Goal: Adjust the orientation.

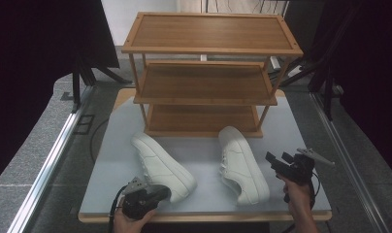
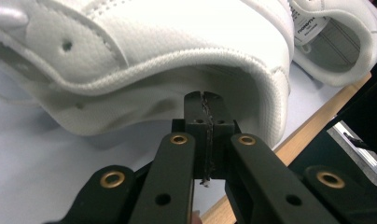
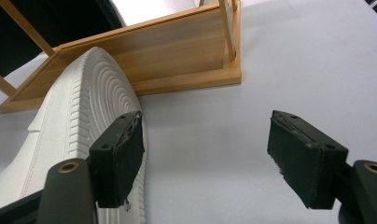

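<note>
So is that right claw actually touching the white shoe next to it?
Apart. The high view shows bare table between the right gripper and the right shoe; its jaws stand open, nothing between them.

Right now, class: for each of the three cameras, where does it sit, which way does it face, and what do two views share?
High view: above the table's near edge, facing forward and down on the wooden rack; both hands and tongs show.
Left gripper view: rides the left tongs, jaws shut, facing the left shoe's heel opening.
Right gripper view: rides the right tongs, jaws open, facing the rack's bottom shelf beside the right shoe's sole.
Shared: high and right gripper views both show rack and right shoe.
</note>
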Motion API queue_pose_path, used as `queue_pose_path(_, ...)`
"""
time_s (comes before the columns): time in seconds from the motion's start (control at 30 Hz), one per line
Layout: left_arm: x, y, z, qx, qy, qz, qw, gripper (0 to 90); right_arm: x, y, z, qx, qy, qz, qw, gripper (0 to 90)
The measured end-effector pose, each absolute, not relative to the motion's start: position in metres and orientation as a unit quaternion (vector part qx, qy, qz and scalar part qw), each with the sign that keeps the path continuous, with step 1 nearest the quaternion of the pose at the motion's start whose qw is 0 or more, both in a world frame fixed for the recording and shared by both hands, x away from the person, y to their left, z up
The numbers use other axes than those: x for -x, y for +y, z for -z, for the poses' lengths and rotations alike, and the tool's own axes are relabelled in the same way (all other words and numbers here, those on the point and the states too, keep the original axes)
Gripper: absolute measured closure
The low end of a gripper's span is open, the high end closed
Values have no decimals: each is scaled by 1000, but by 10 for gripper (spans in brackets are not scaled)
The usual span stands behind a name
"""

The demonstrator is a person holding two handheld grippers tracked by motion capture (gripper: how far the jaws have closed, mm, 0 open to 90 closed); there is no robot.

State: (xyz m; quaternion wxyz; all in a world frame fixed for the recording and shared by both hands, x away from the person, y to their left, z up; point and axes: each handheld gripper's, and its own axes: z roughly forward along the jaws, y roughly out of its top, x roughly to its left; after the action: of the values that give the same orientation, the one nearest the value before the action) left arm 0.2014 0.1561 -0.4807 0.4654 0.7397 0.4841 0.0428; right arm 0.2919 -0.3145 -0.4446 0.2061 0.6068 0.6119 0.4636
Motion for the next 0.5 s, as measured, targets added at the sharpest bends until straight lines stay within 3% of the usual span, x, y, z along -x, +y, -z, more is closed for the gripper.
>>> queue_pose_path(0.5,-216,139,474,-751,469,-44,462,900,-292,-318,444,-614,603,-468,200,271)
